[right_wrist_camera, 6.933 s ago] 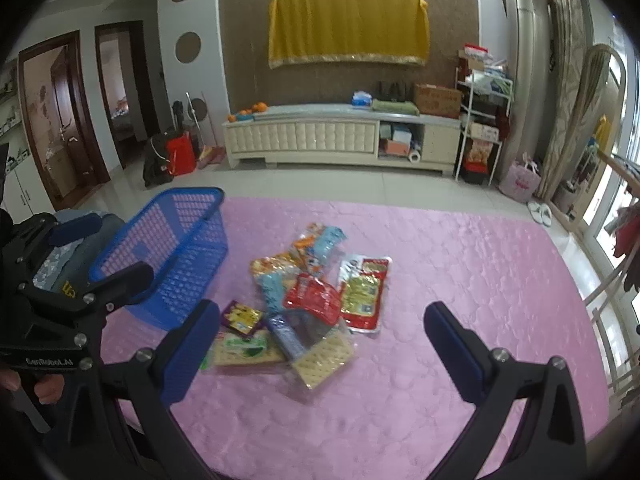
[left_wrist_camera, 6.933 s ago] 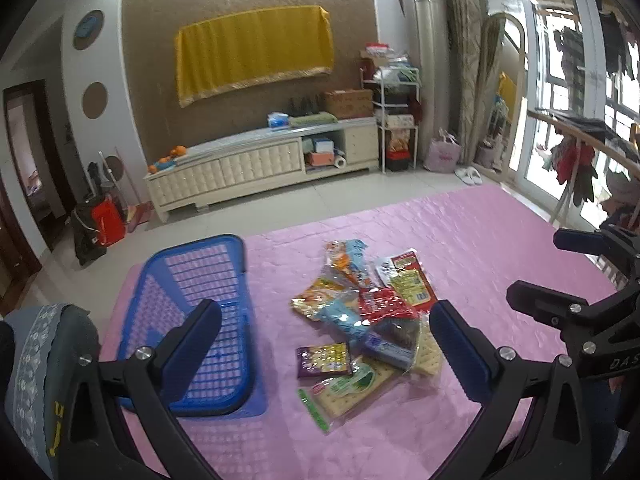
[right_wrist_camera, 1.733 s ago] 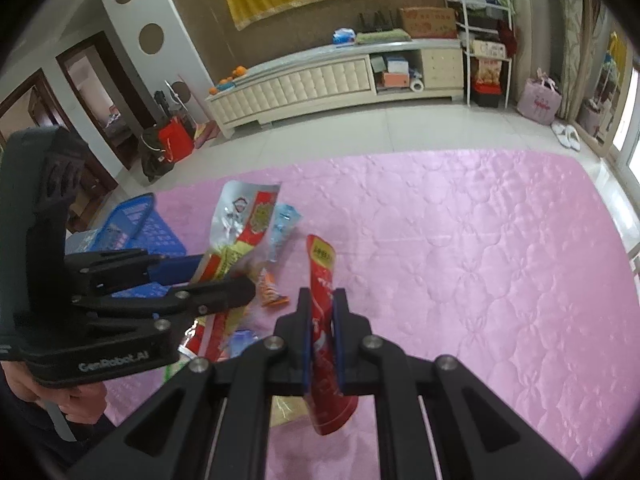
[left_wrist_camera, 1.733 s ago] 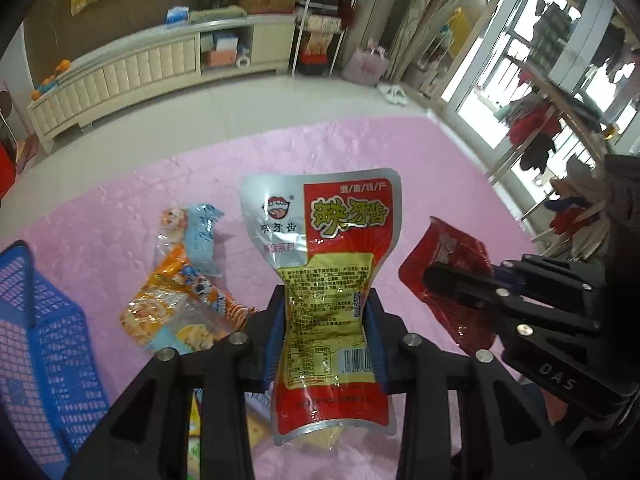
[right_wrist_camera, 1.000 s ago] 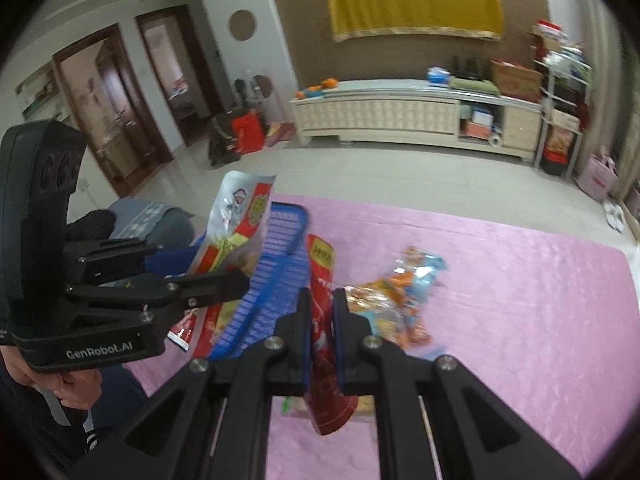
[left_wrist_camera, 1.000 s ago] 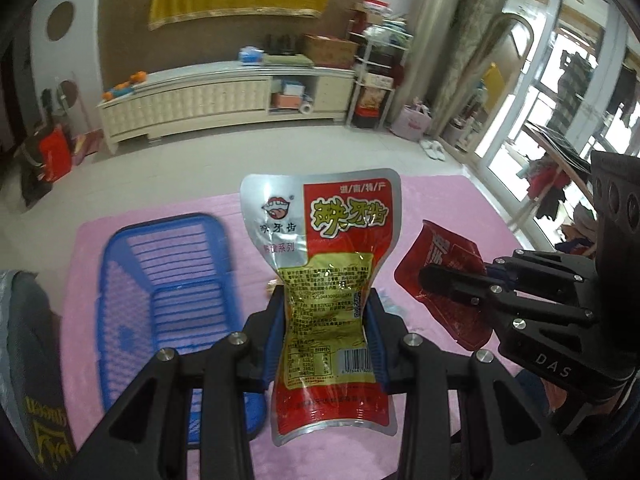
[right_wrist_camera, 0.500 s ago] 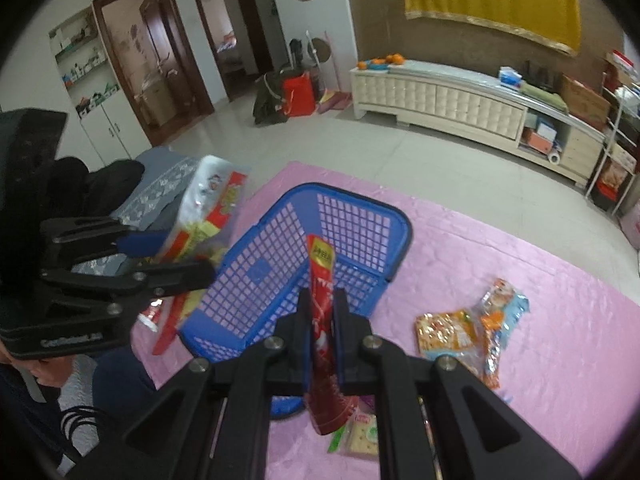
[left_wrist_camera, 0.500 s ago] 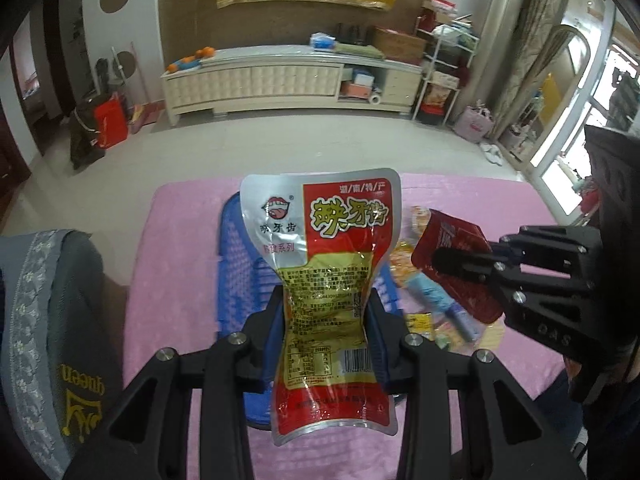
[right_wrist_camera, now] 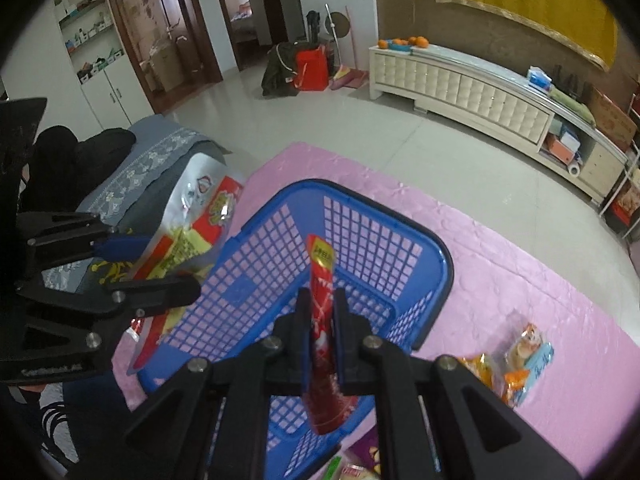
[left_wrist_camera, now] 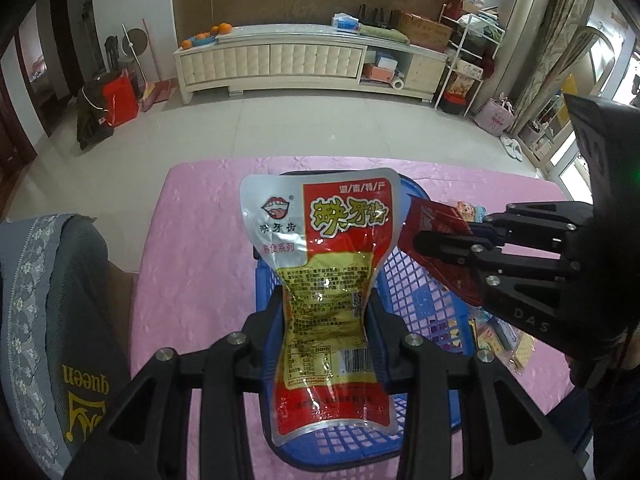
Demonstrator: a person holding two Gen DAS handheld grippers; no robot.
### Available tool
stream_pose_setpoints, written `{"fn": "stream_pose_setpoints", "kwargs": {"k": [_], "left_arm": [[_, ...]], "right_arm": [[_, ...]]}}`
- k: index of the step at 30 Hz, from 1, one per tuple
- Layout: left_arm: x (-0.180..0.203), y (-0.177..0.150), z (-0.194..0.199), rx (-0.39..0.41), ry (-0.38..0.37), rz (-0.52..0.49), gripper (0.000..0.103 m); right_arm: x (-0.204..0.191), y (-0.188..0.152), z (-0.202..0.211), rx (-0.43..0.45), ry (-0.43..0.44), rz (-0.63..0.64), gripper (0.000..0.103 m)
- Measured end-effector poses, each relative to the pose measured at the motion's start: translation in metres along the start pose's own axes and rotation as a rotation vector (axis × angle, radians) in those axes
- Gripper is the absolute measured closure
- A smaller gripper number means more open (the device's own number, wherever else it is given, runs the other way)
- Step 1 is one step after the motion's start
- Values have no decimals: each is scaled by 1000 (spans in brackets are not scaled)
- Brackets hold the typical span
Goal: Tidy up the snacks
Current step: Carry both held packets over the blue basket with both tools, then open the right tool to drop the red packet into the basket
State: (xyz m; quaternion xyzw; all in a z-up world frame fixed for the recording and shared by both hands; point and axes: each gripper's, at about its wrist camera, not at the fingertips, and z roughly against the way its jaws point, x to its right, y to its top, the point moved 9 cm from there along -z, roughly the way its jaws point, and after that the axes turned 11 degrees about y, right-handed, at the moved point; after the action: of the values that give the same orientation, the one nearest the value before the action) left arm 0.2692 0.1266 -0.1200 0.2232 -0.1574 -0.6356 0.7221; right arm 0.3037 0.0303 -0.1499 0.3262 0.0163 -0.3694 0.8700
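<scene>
Work surface: the pink quilted cloth (right_wrist_camera: 520, 256) carries the blue mesh basket (right_wrist_camera: 400, 240), which stands open-topped and, as far as its mesh floor shows, empty. The remaining loose snacks (right_wrist_camera: 516, 356) lie on the cloth just beside the basket's right side in the right wrist view

Step in hand, as judged: deposit both held packets into the basket

Left gripper (left_wrist_camera: 326, 320): jaws clamped on the waist of the silver-and-red pouch (left_wrist_camera: 320, 248), which stands upright between them with its printed face to the camera. From the right wrist view this pouch hangs over the basket's left rim, partly outside it

Right gripper (right_wrist_camera: 322, 320): jaws pressed together on the thin red packet (right_wrist_camera: 322, 312), held edge-on, with its lower end hanging over the basket interior

Procedure, recommended:
1. Release the red packet first; it already sits above the mesh floor and should fall flat
2. Shift the silver-and-red pouch inward until its whole length clears the rim, since releasing over the rim could tip it onto the cloth
3. Lower each packet toward the floor before parting the jaws; a high drop may bounce a light packet out
4. Keep the two grippers apart during release; they stand near each other over one opening, and a collision could knock the basket
5. Lay packets to one side so that room remains for the loose snacks
</scene>
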Motion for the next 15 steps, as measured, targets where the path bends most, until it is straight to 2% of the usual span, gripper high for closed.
{"fn": "stream_pose_setpoints", "kwargs": {"k": [1,3,4,5,6,10,15], "left_arm": [[1,1,-1,0,-3,1,68],[3,1,-1,1,-4,2,68],[3,1,-2,0,-4,2,68],[4,0,-3,-2,-5,1,68],[4,0,-4,-4,-5,0,68],[3,-2,-5,-11,-9,7,68],[0,0,-3,-6,-12,9,68]], "right_arm": [[1,1,-2,-4,-5,9,88],[6,4,-6,-16,-45,26,69],[11,5,-8,-27,-59,24,47],[12,5,-8,-28,-57,17,30],[12,5,-8,-27,-54,7,24],[16,2,0,-10,-99,-13,22],[18,-5,6,-17,-111,-40,22]]}}
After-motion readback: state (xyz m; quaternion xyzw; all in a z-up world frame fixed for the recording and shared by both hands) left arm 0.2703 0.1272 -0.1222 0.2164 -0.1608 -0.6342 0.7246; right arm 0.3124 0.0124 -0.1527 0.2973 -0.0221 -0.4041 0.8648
